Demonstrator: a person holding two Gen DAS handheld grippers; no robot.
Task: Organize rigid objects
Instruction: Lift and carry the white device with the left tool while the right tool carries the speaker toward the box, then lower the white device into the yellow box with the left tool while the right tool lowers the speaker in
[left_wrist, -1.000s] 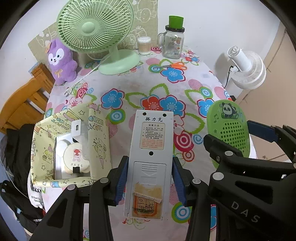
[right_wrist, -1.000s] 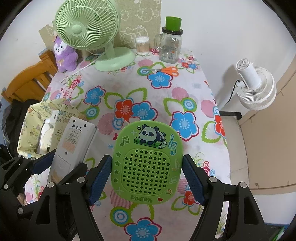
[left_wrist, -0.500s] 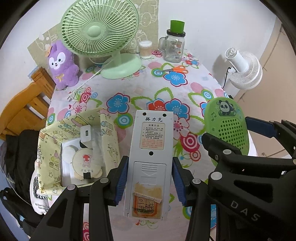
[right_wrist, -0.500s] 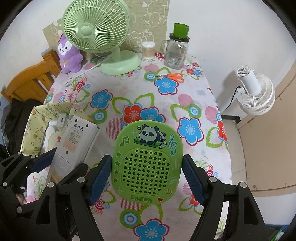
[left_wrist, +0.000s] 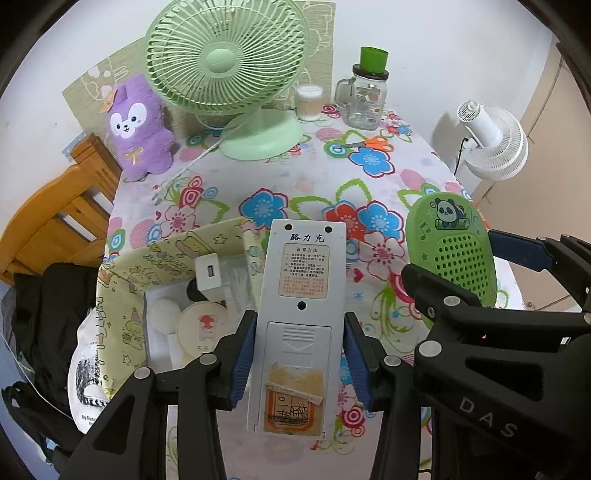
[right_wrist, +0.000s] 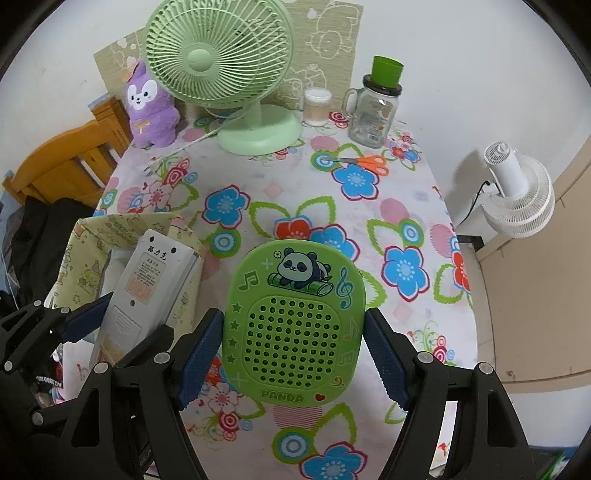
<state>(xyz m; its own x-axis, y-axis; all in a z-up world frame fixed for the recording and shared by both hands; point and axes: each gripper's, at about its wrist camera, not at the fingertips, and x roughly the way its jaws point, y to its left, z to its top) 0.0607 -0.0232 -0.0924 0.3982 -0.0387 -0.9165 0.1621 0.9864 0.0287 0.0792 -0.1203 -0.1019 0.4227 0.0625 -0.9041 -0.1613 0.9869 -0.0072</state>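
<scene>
My left gripper (left_wrist: 300, 360) is shut on a white remote control (left_wrist: 301, 306), held back side up above the flowered table (left_wrist: 317, 188), right beside a yellow patterned fabric box (left_wrist: 122, 280). The box holds a white charger (left_wrist: 208, 276) and a round compact (left_wrist: 201, 326). My right gripper (right_wrist: 293, 356) is shut on a green panda speaker (right_wrist: 295, 325), held over the table's right half. Each gripper shows at the edge of the other's view: the remote (right_wrist: 146, 288) on the left, the speaker (left_wrist: 452, 254) on the right.
At the back stand a green desk fan (left_wrist: 236, 74), a purple plush toy (left_wrist: 138, 127), a cotton-swab jar (left_wrist: 309, 102) and a glass jar with a green cup on it (left_wrist: 365, 98). Orange scissors (left_wrist: 369, 142) lie nearby. A wooden chair (left_wrist: 55, 218) is left, a white fan (left_wrist: 495, 142) right.
Both grippers have drawn back toward the near side of the table with their loads, so the fan and jars look farther away. The fabric box now lies closer under the remote.
</scene>
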